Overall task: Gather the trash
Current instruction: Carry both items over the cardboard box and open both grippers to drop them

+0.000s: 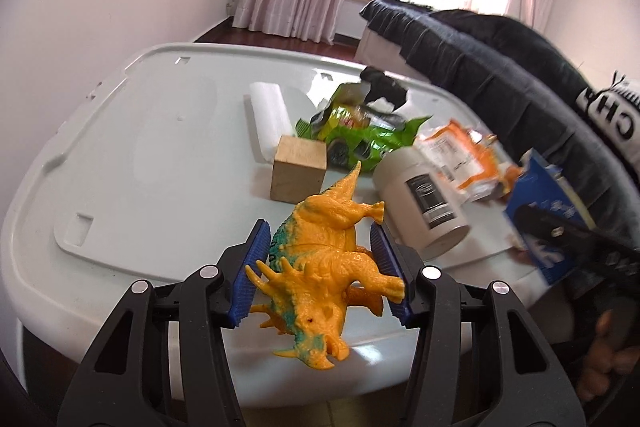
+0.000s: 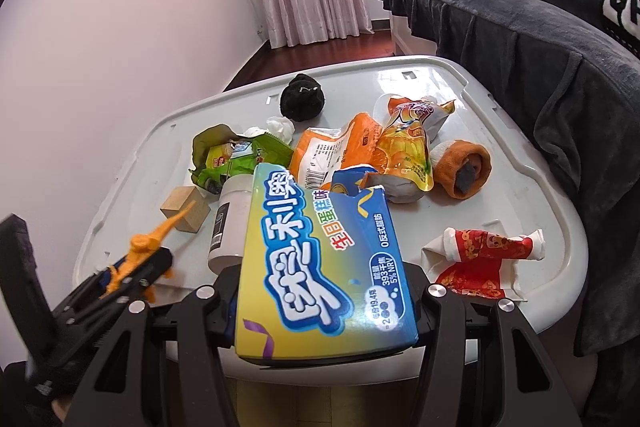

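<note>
My left gripper is shut on a yellow-orange toy dinosaur, its blue pads pressing both flanks; the head hangs past the near edge of the white plastic lid. In the right wrist view that left gripper holds the dinosaur at the lid's left front. My right gripper is shut on a torn-open blue and yellow snack box, which hides its fingertips. The same box shows at the right of the left wrist view.
On the lid lie a wooden block, a tipped white jar, green wrapper, orange wrappers, an orange sock roll, a black sock ball, a red packet. A dark-blanketed bed borders the right.
</note>
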Available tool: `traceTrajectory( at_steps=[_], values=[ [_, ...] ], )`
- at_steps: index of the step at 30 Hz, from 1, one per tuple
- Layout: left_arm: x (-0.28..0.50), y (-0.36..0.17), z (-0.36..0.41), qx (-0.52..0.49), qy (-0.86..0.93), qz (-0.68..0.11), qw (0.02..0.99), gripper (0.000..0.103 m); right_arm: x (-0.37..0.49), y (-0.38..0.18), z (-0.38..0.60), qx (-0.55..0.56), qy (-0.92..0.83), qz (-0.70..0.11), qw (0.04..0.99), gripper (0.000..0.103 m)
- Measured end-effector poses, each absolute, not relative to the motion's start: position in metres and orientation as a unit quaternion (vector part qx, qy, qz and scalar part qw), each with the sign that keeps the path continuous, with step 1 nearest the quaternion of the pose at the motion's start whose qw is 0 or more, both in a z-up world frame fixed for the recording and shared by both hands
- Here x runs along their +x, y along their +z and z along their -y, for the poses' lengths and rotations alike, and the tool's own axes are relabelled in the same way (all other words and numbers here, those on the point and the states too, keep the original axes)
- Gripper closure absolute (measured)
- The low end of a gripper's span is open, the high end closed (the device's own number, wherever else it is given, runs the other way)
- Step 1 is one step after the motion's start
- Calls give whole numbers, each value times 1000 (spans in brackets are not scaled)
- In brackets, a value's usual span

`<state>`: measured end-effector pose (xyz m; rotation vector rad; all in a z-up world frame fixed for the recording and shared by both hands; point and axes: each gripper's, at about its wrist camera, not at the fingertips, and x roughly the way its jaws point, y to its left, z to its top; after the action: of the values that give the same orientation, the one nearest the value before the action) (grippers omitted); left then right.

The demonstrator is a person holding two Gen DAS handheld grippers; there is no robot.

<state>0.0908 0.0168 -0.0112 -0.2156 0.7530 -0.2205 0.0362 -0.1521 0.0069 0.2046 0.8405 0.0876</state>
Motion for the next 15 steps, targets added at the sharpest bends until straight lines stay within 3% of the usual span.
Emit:
traceTrajectory(
  at_steps=[15],
  values=[
    [20, 30, -4, -45, -56, -369, 926, 52, -13, 26, 158, 91, 56, -383, 917, 47]
  ],
)
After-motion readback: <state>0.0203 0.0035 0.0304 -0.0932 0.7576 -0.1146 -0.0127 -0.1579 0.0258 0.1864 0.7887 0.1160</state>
